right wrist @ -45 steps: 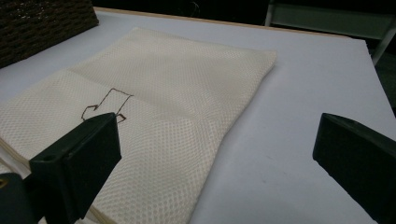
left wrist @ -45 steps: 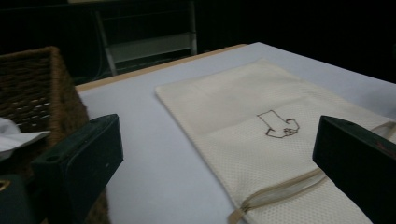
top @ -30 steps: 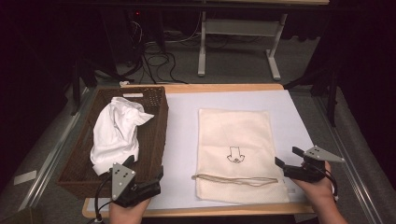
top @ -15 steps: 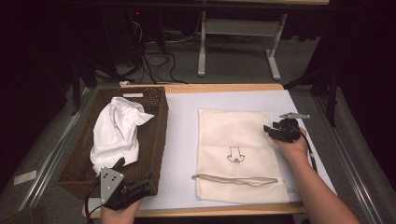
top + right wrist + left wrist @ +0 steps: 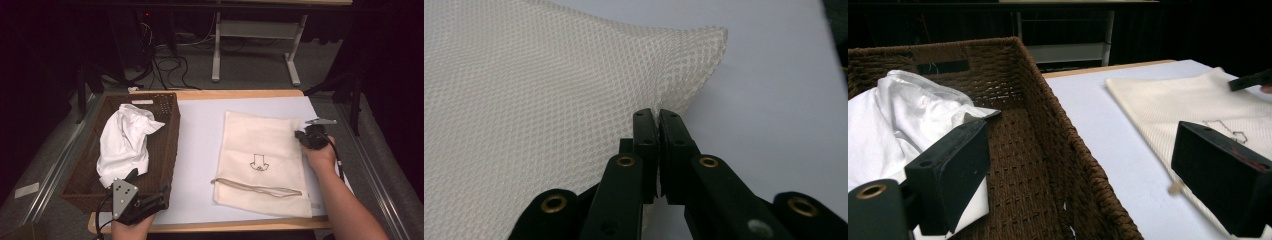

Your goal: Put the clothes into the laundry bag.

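Your right gripper [image 5: 306, 136] has just closed its jaws on the mesh bag's [image 5: 260, 160] edge; your left gripper [image 5: 150, 202], near the bag, stands wide open.

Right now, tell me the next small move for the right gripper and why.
Probably lift a little. The right gripper has just closed on the mesh bag's right edge near its far corner, and the bag lies flat on the white table. Raising the pinched edge would test the grip.

mesh bag's [image 5: 549, 100] left side cut off at frame's left edge in right gripper view, small printed mark [image 5: 259, 162] at its centre too small to read, white cloth [image 5: 903, 120] cut off at left, partly behind a jaw
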Demonstrator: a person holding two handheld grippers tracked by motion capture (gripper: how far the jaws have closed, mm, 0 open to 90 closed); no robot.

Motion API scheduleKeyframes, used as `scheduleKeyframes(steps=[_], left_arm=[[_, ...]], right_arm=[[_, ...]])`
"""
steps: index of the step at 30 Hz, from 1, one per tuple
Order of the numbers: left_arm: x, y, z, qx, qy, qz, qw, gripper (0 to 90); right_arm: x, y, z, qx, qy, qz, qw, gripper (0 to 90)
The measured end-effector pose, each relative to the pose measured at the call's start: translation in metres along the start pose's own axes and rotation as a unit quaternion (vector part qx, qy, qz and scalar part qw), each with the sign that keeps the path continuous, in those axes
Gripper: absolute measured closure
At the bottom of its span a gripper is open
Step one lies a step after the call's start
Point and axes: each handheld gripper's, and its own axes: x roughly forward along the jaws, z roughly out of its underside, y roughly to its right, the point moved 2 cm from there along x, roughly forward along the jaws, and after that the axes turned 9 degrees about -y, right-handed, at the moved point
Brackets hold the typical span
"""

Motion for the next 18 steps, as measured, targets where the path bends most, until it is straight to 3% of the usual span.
scheduleKeyframes(steps=[1, 2, 3, 8, 13, 18], left_arm=[[0.000, 0.001, -0.001, 0.002, 0.001, 0.000, 1.0000, 9.3], [0.000, 0.001, -0.001, 0.002, 0.001, 0.000, 1.0000, 9.3], [0.000, 0.001, -0.001, 0.001, 0.002, 0.001, 1.0000, 9.3], [0.001, 0.001, -0.002, 0.000, 0.004, 0.002, 1.0000, 9.3], [0.003, 0.003, -0.002, 0.002, 0.003, 0.005, 1.0000, 9.4], [0.006, 0.002, -0.003, 0.001, -0.001, 0.008, 1.0000, 10.1]], right_arm=[[-0.007, 0.017, 0.008, 0.027, -0.002, 0.010, 0.9996, 88.0], [-0.007, 0.017, 0.008, 0.027, -0.002, 0.010, 0.9996, 88.0], [-0.012, 0.030, 0.019, 0.038, -0.006, 0.016, 0.9991, 87.7], [-0.024, 0.043, 0.040, 0.050, -0.002, 0.015, 0.9987, 87.6], [-0.037, 0.040, 0.051, 0.041, 0.000, 0.016, 0.9990, 87.6], [-0.034, 0.026, 0.047, 0.035, -0.001, 0.002, 0.9994, 86.9]])
